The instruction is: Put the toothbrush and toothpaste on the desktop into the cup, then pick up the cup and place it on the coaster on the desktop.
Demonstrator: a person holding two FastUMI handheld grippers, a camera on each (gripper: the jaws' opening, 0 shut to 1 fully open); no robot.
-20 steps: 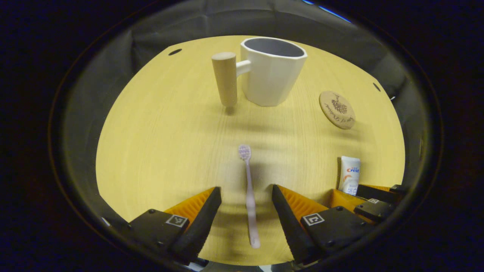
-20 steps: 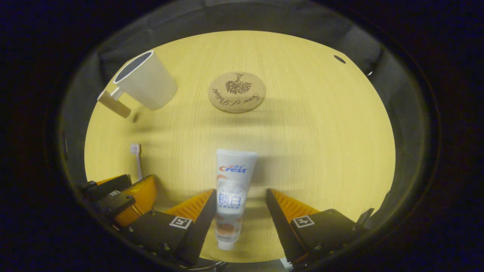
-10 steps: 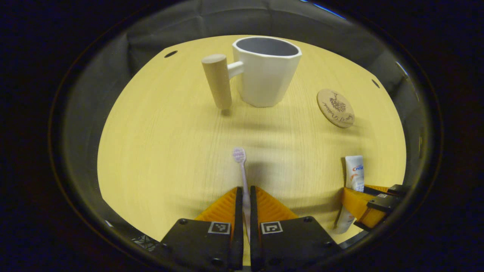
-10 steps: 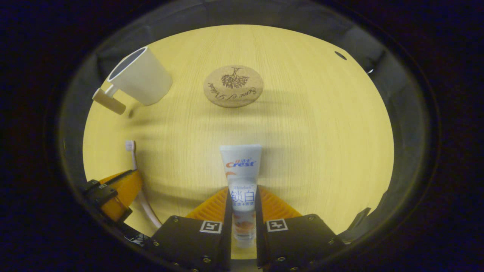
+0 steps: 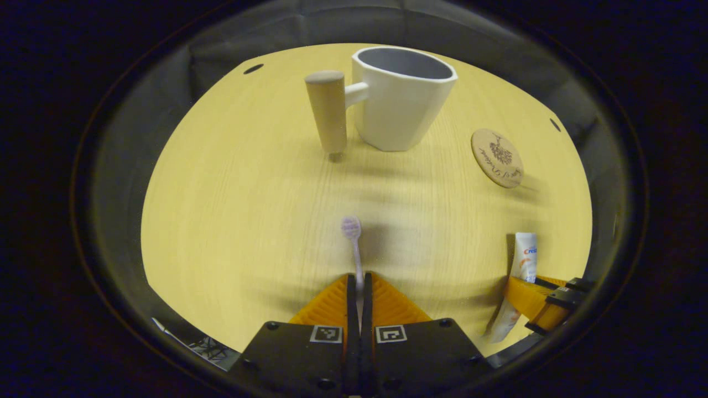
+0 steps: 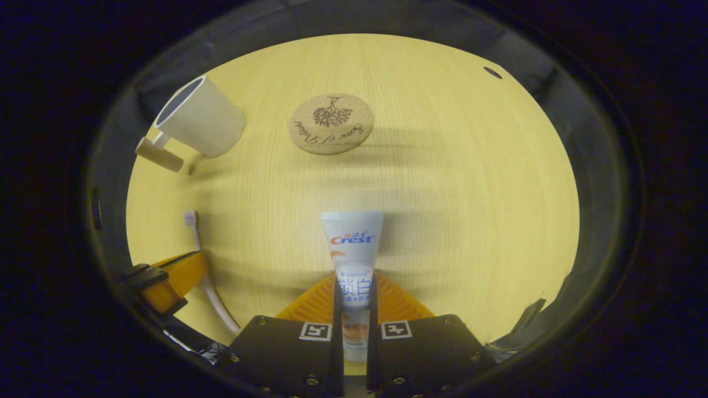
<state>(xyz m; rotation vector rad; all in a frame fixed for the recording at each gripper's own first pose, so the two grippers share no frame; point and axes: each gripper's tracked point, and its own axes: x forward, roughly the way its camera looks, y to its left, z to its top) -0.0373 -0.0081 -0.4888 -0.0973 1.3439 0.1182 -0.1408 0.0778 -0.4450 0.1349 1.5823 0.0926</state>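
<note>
In the left gripper view my left gripper (image 5: 359,284) is shut on the handle of the pale purple toothbrush (image 5: 353,235), whose bristle head sticks out ahead of the fingers. The white cup (image 5: 402,97) with a wooden peg handle stands upright farther ahead; the round cork coaster (image 5: 496,157) lies to its right. In the right gripper view my right gripper (image 6: 354,287) is shut on the white toothpaste tube (image 6: 352,243), flat end forward. There the coaster (image 6: 331,122) lies ahead, the cup (image 6: 198,117) upper left. The left gripper (image 6: 171,276) with the toothbrush (image 6: 194,232) shows at lower left.
The light wooden table (image 6: 464,182) has small dark holes near its far corners (image 6: 492,72) and ends at the black cloth wall. In the left gripper view the right gripper (image 5: 545,304) holds the toothpaste tube (image 5: 522,260) at the lower right edge.
Both grippers went from open around their objects to shut on them a second ago. Since then both views have shifted slightly, with the toothbrush and tube held in the fingers.
</note>
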